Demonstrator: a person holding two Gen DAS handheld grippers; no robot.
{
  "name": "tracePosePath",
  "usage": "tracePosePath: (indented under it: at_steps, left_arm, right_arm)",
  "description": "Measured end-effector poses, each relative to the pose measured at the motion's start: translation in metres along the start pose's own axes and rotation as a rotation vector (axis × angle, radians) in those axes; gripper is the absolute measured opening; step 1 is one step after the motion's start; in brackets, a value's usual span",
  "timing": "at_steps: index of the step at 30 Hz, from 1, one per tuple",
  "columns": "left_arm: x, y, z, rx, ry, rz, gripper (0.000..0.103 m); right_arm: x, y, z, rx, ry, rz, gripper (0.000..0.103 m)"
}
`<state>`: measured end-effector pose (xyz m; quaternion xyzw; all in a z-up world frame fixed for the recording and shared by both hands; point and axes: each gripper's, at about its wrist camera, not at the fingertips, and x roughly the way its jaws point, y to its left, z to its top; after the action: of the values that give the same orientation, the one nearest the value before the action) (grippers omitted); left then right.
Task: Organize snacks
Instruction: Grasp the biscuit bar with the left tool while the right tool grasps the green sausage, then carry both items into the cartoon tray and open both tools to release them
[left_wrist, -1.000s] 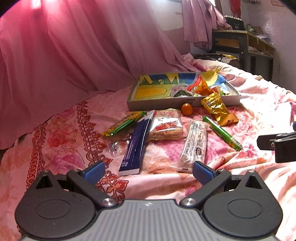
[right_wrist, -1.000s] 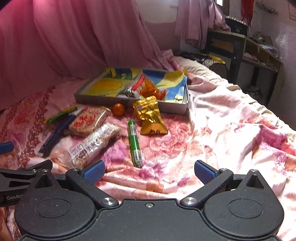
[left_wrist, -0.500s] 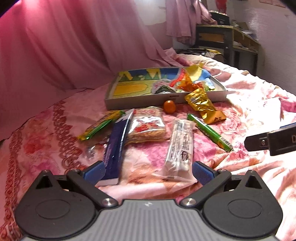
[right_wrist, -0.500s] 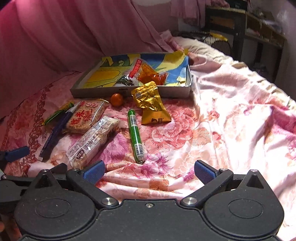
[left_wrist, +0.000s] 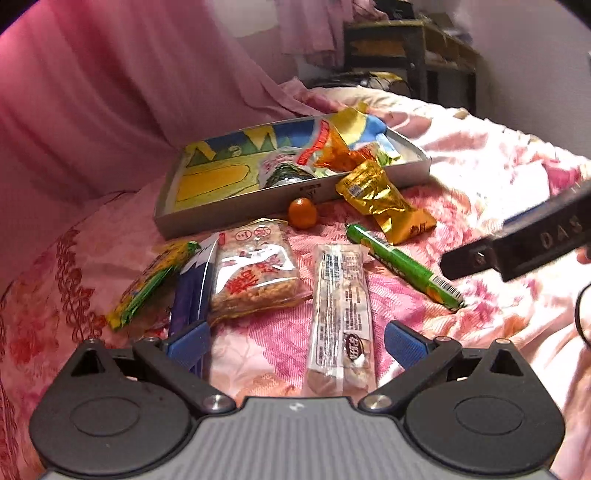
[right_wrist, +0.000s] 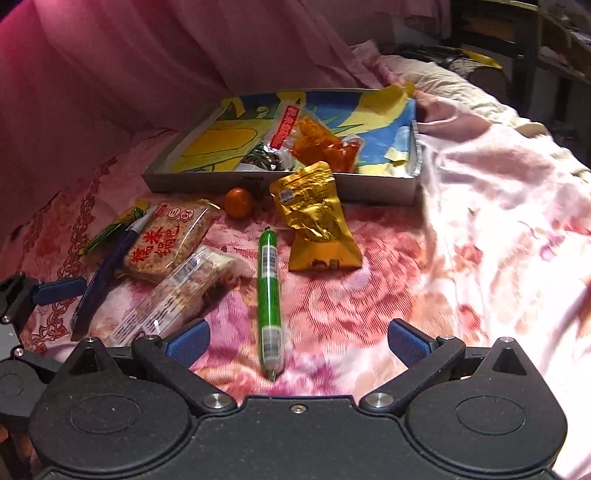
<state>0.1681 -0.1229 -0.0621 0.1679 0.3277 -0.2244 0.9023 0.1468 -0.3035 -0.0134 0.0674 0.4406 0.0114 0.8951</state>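
Note:
Snacks lie on a pink flowered bedspread before a shallow grey box (left_wrist: 236, 210) (right_wrist: 369, 188) with a colourful lining that holds a few packets. My left gripper (left_wrist: 295, 343) is open, low over a long clear cereal bar (left_wrist: 341, 314) (right_wrist: 173, 295). My right gripper (right_wrist: 295, 341) is open, just above the near end of a green sausage stick (right_wrist: 269, 295) (left_wrist: 406, 269). Also loose: a rice-cake packet (left_wrist: 255, 273) (right_wrist: 170, 240), a gold pouch (left_wrist: 384, 203) (right_wrist: 317, 218), a small orange (left_wrist: 303, 213) (right_wrist: 239, 202), a blue pack (left_wrist: 192, 295) and a yellow-green packet (left_wrist: 147, 284).
A pink curtain (left_wrist: 110, 92) hangs along the far left side of the bed. A dark wooden desk (left_wrist: 406, 48) stands beyond the bed's far end. The right gripper's body (left_wrist: 535, 240) shows at the right of the left wrist view.
Both grippers have moved forward and lower toward the snacks. The cereal bar now lies between the left fingers and the green stick between the right fingers. Nothing was picked up.

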Motion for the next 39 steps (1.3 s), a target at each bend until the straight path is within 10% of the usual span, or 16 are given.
tracePosePath:
  at_steps: [5,24,39]
  left_arm:
    - [0.011,-0.002,0.004,0.027,0.028,-0.027,0.101]
    - [0.039,-0.004,0.017,-0.062,0.140,-0.145,0.042]
    - [0.005,-0.006,0.041,-0.082,0.061,-0.040,0.041]
  right_arm:
    - [0.023,-0.003,0.012,-0.043,-0.002,0.032,0.082]
    - [0.060,0.014,0.012,-0.131,0.063,0.089,0.020]
    - [0.024,0.035,0.004,-0.345,-0.106,-0.048,0.018]
